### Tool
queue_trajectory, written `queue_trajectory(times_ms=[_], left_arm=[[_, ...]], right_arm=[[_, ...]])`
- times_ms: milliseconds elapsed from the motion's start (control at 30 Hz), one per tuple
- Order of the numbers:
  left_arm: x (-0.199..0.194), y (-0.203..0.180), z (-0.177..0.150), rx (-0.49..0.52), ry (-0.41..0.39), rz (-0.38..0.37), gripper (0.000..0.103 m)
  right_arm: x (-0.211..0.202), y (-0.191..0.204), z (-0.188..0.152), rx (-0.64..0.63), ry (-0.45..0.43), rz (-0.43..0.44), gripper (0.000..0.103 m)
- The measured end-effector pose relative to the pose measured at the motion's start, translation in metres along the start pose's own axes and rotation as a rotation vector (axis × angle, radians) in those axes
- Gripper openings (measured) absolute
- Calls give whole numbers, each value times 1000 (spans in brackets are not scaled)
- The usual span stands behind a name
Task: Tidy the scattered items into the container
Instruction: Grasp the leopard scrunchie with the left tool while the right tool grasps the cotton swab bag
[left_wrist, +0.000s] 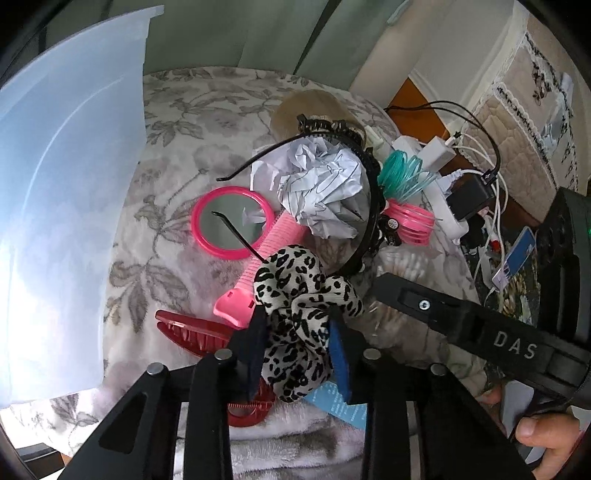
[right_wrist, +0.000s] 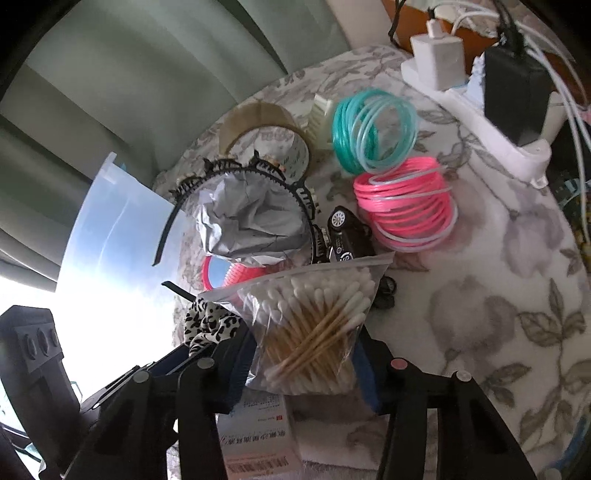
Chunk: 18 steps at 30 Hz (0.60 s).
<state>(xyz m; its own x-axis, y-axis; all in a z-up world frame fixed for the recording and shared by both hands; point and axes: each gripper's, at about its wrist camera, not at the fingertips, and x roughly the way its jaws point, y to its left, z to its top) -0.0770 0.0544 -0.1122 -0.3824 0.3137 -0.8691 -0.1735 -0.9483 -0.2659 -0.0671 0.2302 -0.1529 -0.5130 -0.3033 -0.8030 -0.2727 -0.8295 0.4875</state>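
Scrunchie (left_wrist: 299, 317), leopard print, sits between my left gripper (left_wrist: 301, 354) pads, jaws narrowed onto the fabric; looks pinched but I can't confirm it's off the floral blanket (left_wrist: 177, 122). Soft, light, squashy: it'll deform rather than slip, so grab the bunched middle, not a loose fold. Right gripper (right_wrist: 301, 360) is closed around the zip bag of cotton swabs (right_wrist: 314, 325). Film is slick and crinkly, contents shift; I'd hold low across the swab bundle, not the empty top edge. Translucent container (left_wrist: 66, 206) stands just left of the pile, wall near the pink mirror (left_wrist: 231, 223). Red hair claw (left_wrist: 192, 330) lies under the left fingers; risk of snagging it on lift.
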Motion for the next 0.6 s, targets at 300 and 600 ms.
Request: queue_trajectory(times_ms=[300, 600], left_arm=[[-21, -2, -2, -2, -57, -24, 27], [-66, 1, -2, -6, -164, -50, 27]], right_arm=[[-30, 14, -13, -7, -78, 9, 52], [-79, 29, -1, -69, -135, 36, 52]])
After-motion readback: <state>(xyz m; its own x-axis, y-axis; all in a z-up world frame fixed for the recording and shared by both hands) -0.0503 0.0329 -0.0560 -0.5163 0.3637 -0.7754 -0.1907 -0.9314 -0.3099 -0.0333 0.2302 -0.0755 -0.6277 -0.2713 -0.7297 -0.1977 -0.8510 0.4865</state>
